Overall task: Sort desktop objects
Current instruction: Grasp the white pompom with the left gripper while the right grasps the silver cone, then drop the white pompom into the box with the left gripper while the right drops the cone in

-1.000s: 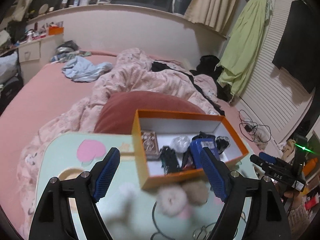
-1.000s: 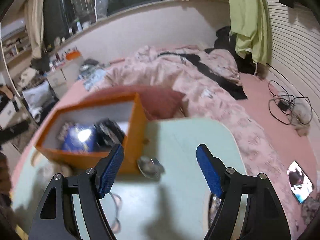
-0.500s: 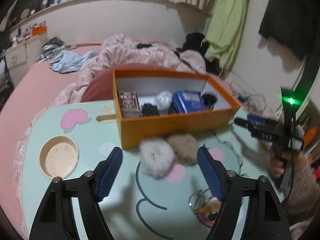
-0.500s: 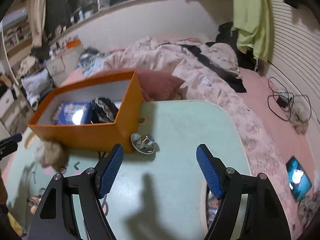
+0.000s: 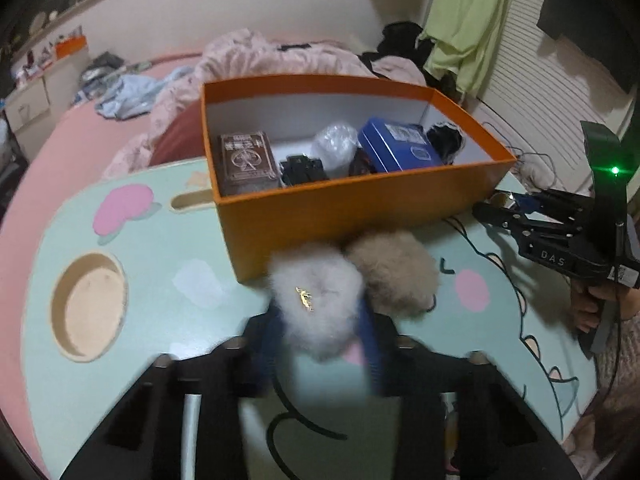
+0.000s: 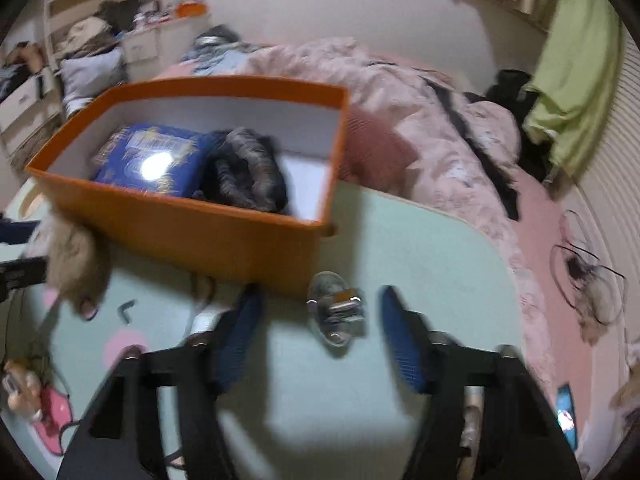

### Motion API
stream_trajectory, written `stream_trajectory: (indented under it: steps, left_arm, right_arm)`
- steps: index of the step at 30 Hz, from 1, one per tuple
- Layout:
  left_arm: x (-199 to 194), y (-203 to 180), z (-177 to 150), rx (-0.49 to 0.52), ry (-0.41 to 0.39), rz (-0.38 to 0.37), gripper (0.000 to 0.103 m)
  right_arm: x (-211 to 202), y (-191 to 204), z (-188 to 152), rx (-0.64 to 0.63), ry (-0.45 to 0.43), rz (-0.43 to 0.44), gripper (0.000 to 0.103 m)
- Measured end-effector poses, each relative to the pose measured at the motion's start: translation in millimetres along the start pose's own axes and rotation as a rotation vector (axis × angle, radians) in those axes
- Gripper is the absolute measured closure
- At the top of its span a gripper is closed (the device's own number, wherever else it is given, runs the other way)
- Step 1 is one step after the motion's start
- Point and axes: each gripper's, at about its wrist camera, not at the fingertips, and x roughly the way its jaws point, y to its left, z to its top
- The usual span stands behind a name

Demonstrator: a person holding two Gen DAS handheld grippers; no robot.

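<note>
An orange box [image 5: 360,204] stands on the mint-green lap table [image 5: 168,248] and holds a card deck, a blue tin [image 5: 396,148] and dark items. Two fluffy pom-poms lie against its front: a white-grey one [image 5: 316,304] and a beige one [image 5: 394,276]. My left gripper [image 5: 320,336] is closing, and its blue pads press into the white-grey pom-pom's sides. My right gripper [image 6: 318,298] is also closing, with a small silver metal piece [image 6: 336,312] lying loose between its fingers, gaps on both sides. The right gripper [image 5: 516,204] also shows at the box's right corner.
A round cup hole [image 5: 88,304] is cut into the table's left side. A small key-ring toy [image 6: 20,388] lies at the near left edge. Behind the table is a bed with a pink quilt [image 6: 420,112]. Cables [image 6: 580,272] and a lit phone [image 6: 566,412] lie to the right.
My left gripper sank toward the pom-poms and narrowed around the white-grey one. My right gripper moved up to the silver piece, rolled, and its jaws narrowed around it.
</note>
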Motion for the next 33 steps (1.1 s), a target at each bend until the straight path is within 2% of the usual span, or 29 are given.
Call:
stream_trajectory:
  steps: [1,8,14,16,21,27,28,30,31,32,33]
  left_arm:
    - [-1.7,1.2,-1.1,-0.005,-0.007,-0.007,0.075]
    - [-29.6,4.3,-6.2,-0.012,-0.071,-0.037,0.075]
    - [-57.1,0.4,6.2,0.01,-0.174,-0.076,0.075]
    - [-59.7,-0.5,17.5,0.013,-0.186,-0.095,0.075]
    - [-60.0,-6.0,49.7,0.043,-0.227,-0.058,0.075]
    - [-45.6,-1.8,82.2,0.012,-0.232,-0.037,0.075]
    - [-39.8,0.0,86.9,0.006,-0.229,-0.028,0.073]
    - [-26.1,4.5,93.6,-0.018,-0.196,-0.013,0.055]
    - [-22.1,6.3,94.3,-0.029,-0.186,-0.018,0.046]
    - [-19.1,7.0,93.8,-0.041,-0.18,-0.029,0.044]
    - [-17.8,8.0,92.4,-0.05,-0.178,-0.042,0.043]
  right_arm:
    - [-0.8,1.5,-1.3,-0.007,0.0,0.011,0.069]
    - [-14.2,2.5,-14.3,0.041,-0.001,0.043,0.069]
    - [-47.6,10.2,-21.3,0.123,-0.04,0.252,0.069]
    - [-56.5,18.6,-14.3,0.108,-0.072,0.283,0.069]
    - [-72.6,31.1,20.4,0.099,-0.179,0.34,0.069]
    - [-60.0,45.5,55.7,0.101,-0.218,0.323,0.069]
    - [-54.5,47.3,60.6,0.111,-0.218,0.315,0.069]
    - [-44.6,47.6,65.8,0.126,-0.217,0.295,0.068]
    - [-37.4,48.9,68.6,0.135,-0.204,0.265,0.062]
    - [-31.7,48.6,70.0,0.145,-0.191,0.231,0.046]
    - [-29.1,47.7,69.0,0.158,-0.186,0.204,0.038]
